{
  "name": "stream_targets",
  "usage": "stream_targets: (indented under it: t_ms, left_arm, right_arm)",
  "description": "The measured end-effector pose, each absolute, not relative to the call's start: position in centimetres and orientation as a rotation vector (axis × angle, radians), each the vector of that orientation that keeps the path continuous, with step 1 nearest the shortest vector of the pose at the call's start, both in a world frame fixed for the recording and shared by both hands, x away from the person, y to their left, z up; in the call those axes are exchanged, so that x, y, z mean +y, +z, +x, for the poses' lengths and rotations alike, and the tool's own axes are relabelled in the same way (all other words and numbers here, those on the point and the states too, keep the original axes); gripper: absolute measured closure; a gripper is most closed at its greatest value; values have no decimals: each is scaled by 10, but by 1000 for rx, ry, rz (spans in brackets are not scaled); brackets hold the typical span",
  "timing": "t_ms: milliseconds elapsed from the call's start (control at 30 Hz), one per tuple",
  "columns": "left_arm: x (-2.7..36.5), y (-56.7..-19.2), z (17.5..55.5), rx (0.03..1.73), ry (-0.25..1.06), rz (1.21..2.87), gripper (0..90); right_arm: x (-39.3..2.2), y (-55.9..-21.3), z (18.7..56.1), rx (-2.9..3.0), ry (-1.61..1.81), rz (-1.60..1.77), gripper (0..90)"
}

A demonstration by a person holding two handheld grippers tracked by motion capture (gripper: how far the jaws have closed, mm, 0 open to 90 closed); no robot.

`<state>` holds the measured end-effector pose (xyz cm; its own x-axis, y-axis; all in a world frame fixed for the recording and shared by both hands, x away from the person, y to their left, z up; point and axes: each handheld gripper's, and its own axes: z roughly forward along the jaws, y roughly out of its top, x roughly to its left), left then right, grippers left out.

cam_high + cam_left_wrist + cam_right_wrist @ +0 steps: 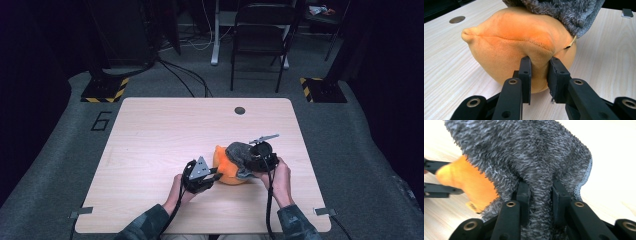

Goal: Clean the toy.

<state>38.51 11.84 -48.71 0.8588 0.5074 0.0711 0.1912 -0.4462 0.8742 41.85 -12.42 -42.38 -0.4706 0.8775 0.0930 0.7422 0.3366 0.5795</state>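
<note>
You have one table (150, 150), one orange plush toy (227, 172), one grey fuzzy cloth (239, 155) and two grippers. The toy sits near your edge of the tabletop, slightly right of centre, with wide bare wood to the left and beyond it. The toy is rounded, soft, with a seam and a pointed tip; the cloth drapes over its top, touching it. Your left gripper (539, 75) is clamped on a pinch of the toy's orange fabric. Your right gripper (541, 195) is clamped on a fold of the cloth.
</note>
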Motion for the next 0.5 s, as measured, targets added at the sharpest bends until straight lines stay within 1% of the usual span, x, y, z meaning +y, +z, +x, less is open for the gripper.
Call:
stream_targets:
  t_ms: [500]
  left_arm:
    - [120, -487, 386, 509, 390, 2034, 740]
  right_arm:
    - [-151, -451, 431, 2337, 738, 1624, 718]
